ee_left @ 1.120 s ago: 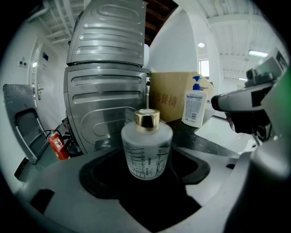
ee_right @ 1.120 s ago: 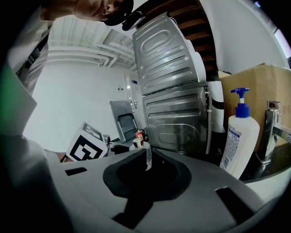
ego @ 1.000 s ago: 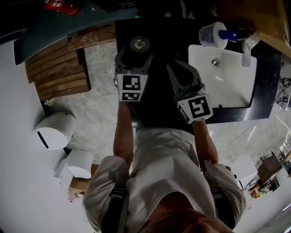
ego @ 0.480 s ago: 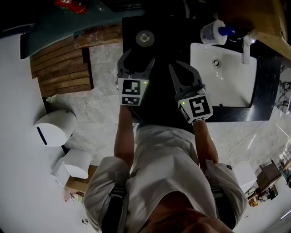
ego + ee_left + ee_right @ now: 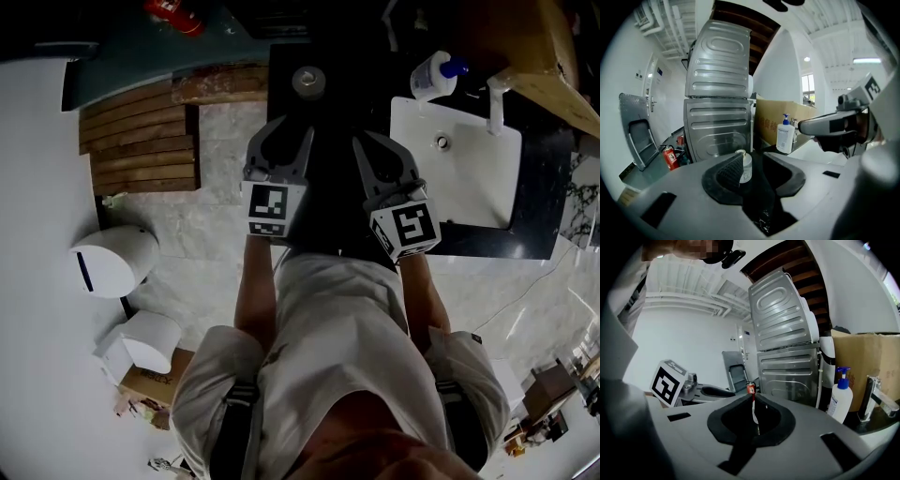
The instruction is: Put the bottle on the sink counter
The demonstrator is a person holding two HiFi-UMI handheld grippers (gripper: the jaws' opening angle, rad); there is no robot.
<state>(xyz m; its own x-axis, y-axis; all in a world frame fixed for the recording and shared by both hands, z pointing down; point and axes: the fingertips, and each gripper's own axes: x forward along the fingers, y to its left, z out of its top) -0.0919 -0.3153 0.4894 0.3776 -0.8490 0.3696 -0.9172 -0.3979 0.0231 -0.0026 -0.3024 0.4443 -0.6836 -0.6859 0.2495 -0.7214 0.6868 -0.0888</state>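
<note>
A small clear bottle (image 5: pixel 308 81) with a pale cap stands upright on a dark top left of the white sink (image 5: pixel 469 192). In the left gripper view the bottle (image 5: pixel 746 168) shows just past the left pad. My left gripper (image 5: pixel 283 131) points at it from a short way back. Its jaws are closing with nothing between them, and the bottle stands beyond the tips. My right gripper (image 5: pixel 380 142) hovers beside it over the dark top. Its jaws are shut to a thin slit (image 5: pixel 754 411) and hold nothing.
A white pump bottle (image 5: pixel 433 75) stands on the black sink counter (image 5: pixel 542 202) by the faucet (image 5: pixel 495 98). A stacked metal appliance (image 5: pixel 719 126), a cardboard box (image 5: pixel 776 123) and a red fire extinguisher (image 5: pixel 670 157) lie ahead. Wooden slats (image 5: pixel 141 136) and a white bin (image 5: pixel 112 262) are on the floor, left.
The left gripper's jaws have drawn closer together. The bottle now lies a little farther beyond its tips, and the head view has shifted slightly. The right gripper holds its place.
</note>
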